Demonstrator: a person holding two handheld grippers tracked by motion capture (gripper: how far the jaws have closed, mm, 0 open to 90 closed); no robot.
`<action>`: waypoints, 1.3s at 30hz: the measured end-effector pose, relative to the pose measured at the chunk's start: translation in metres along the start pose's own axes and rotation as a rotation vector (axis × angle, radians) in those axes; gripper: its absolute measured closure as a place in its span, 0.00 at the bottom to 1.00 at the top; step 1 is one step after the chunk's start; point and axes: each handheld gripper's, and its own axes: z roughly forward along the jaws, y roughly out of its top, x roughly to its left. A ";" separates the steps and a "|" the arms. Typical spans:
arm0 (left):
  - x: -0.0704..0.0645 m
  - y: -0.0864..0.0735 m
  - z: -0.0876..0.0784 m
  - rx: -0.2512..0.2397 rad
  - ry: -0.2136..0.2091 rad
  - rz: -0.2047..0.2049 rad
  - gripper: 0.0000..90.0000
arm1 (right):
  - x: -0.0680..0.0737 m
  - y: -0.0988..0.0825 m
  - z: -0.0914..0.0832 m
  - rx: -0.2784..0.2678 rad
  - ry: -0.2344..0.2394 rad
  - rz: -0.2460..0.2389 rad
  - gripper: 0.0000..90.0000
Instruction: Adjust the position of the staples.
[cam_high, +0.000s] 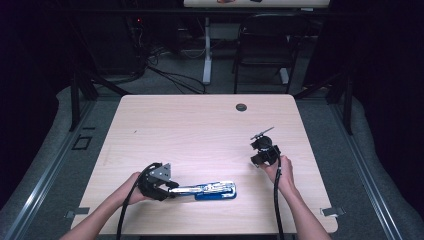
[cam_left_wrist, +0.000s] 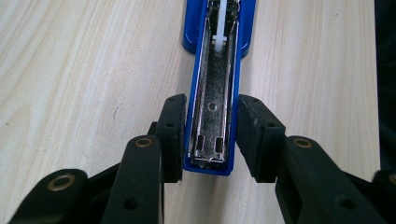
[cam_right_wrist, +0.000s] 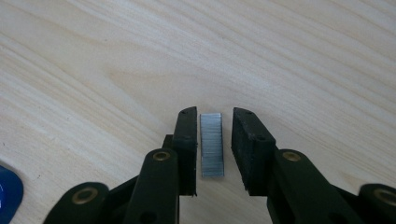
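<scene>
Pale wood-grain surface (cam_high: 200, 125), dark room behind, a chair and cables on the floor past the far edge.

Blue stapler (cam_high: 212, 190) is laid open near the front edge, its magazine channel exposed. In the left gripper view the stapler (cam_left_wrist: 215, 93) is seen running straight out between the jaws of the left gripper (cam_left_wrist: 211, 140): rear end of the tray is set between the pads, the left pad looks pressed to its side, a thin gap is seen at the right pad. Jaws are narrow, and it reads as steadied rather than firmly clamped; a full grip cannot be confirmed.

Staple strip (cam_right_wrist: 211, 144) is lying flat on the surface, lengthwise between the jaws of the right gripper (cam_right_wrist: 212, 149). Jaws are narrowed around it, but a sliver of wood is visible on both sides, so the strip is bracketed, not yet pinched. In the high view the right gripper (cam_high: 265, 152) is held well apart from the stapler.

Progress, as judged: stapler opened and braced, done. Channel looks empty near the jaws; a white pusher is seen farther out. Left to do: strip to be pinched, lifted, carried over, dropped into the channel, top closed. Roughly early-to-mid stage.
</scene>
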 end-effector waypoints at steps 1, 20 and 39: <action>0.000 0.000 0.000 0.000 0.000 -0.001 0.71 | -0.001 0.000 0.000 0.010 0.000 -0.005 0.81; 0.001 0.000 -0.001 0.011 -0.004 0.001 0.71 | -0.001 0.001 0.011 0.001 0.010 -0.003 0.86; 0.001 0.000 -0.001 0.012 -0.007 0.011 0.71 | -0.006 0.001 -0.002 -0.047 0.034 0.010 0.87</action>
